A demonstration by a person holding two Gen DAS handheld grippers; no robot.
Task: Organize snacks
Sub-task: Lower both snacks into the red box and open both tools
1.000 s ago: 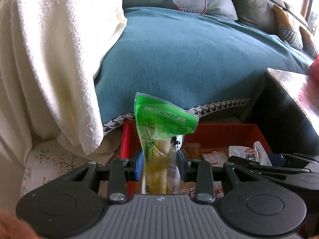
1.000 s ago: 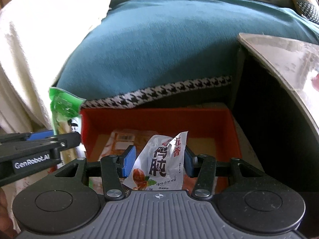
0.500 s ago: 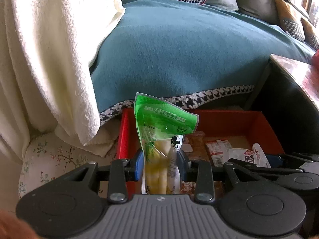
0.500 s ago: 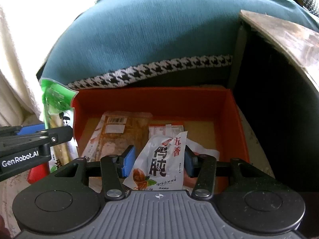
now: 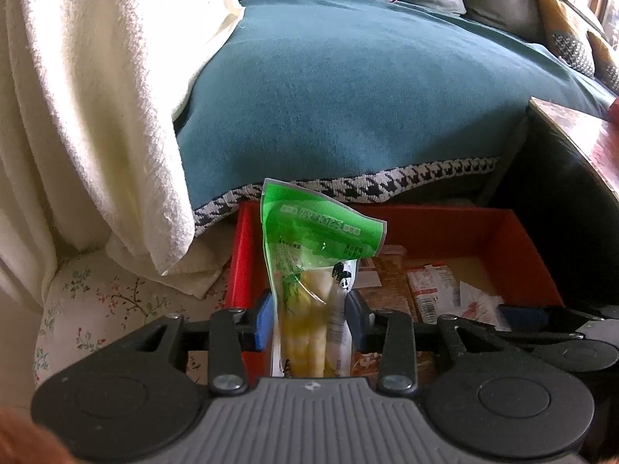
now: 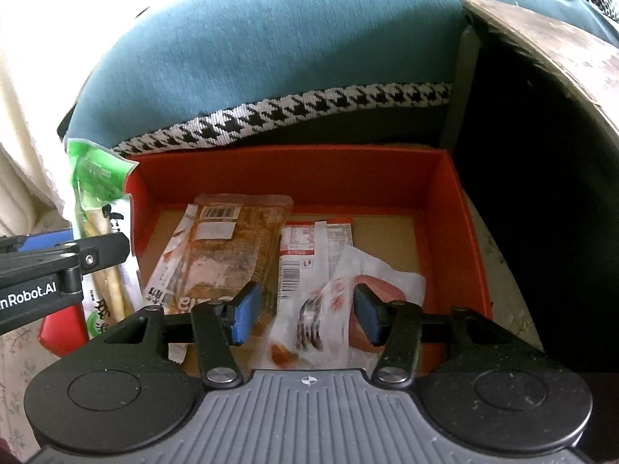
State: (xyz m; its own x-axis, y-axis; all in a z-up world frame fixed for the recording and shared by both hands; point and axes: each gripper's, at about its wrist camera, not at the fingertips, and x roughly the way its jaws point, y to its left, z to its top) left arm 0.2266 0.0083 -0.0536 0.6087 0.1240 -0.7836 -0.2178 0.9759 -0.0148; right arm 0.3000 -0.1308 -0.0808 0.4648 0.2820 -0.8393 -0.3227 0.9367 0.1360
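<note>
A green bamboo-shoot packet (image 5: 313, 255) stands upright between the blue pads of my left gripper (image 5: 309, 321). The jaws are opening, and the pads still touch the packet's sides. It hangs over the left wall of the red box (image 5: 445, 232), and the right wrist view shows the same green packet (image 6: 96, 178) there. My right gripper (image 6: 305, 309) hovers low over the red box (image 6: 294, 166) with its jaws opening. A white snack packet (image 6: 321, 301) with red and black print lies blurred between them, with a gap beside the left pad (image 6: 243, 309).
In the box lie a brown packet (image 6: 228, 247) and a red-and-white packet (image 6: 305, 243). A teal sofa cover (image 5: 367, 96) rises behind the box. A white blanket (image 5: 89, 96) hangs at left, and a wooden table (image 6: 561, 50) stands at right.
My right gripper sank closer to the box and its jaws widened; the white packet slipped down from its upright hold. My left jaws spread slightly, and the green packet stays upright.
</note>
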